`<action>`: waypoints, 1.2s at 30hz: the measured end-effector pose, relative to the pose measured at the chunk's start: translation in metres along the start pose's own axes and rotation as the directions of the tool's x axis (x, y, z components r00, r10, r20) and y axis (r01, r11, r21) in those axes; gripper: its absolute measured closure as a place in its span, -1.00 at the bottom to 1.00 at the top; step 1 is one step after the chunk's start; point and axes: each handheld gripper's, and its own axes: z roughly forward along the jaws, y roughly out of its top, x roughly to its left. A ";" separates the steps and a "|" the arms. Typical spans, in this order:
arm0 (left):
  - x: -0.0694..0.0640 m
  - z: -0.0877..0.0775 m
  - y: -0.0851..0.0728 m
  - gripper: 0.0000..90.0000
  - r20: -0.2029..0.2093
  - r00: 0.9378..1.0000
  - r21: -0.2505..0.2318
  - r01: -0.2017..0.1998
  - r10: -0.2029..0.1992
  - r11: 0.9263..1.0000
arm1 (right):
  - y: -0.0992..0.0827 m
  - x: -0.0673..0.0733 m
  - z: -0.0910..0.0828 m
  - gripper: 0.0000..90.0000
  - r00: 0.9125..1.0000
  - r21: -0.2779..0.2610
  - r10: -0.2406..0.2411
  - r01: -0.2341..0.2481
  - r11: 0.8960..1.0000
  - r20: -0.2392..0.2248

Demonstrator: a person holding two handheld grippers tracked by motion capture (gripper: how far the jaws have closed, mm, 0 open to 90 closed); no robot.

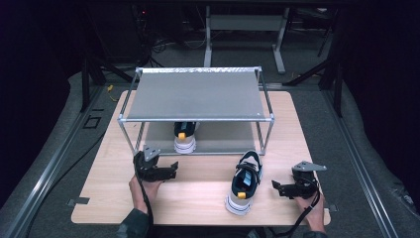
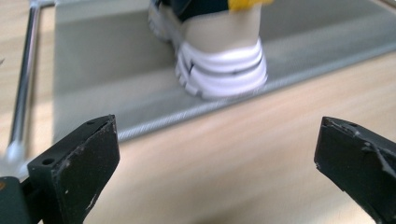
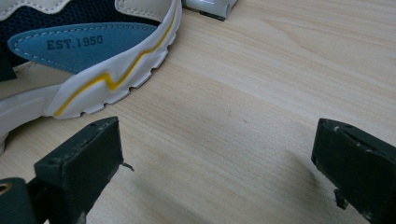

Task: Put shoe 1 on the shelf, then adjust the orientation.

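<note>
Lab-like test bay — dark curtains, metal frames [image 1: 245, 22], floor cables [image 1: 163, 47]; wooden table [image 1: 198, 196]

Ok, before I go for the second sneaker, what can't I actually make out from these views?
- Sneaker on the lower shelf: high view, its front is hidden under the rack's top shelf; left gripper view, the top edge cuts it off and it is blurred.
- Sneaker on the table: right gripper view, only part of its side shows, cut off by the top and left edges.
- Lower shelf's far side: hidden by the top shelf.

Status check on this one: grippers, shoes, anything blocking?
Left gripper open, empty. Right gripper open, empty, beside the shoe on the table. Other shoe sits on the rack's lower shelf. Nothing in the way.
</note>
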 end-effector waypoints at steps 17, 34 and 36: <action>0.029 -0.057 -0.048 -1.00 -0.067 0.996 -0.013 0.050 -0.050 0.999 | 0.003 0.014 -0.023 -0.99 0.993 -0.052 0.116 -0.115 0.992 0.018; 0.048 -0.074 -0.066 -1.00 -0.081 0.994 0.049 0.081 -0.077 0.996 | 0.039 0.064 -0.061 -0.92 0.994 -0.059 0.108 -0.106 0.993 0.019; 0.051 -0.075 -0.068 -1.00 -0.084 0.993 0.051 0.091 -0.086 0.995 | 0.045 0.070 -0.062 -0.89 0.995 -0.059 0.095 -0.093 0.994 0.030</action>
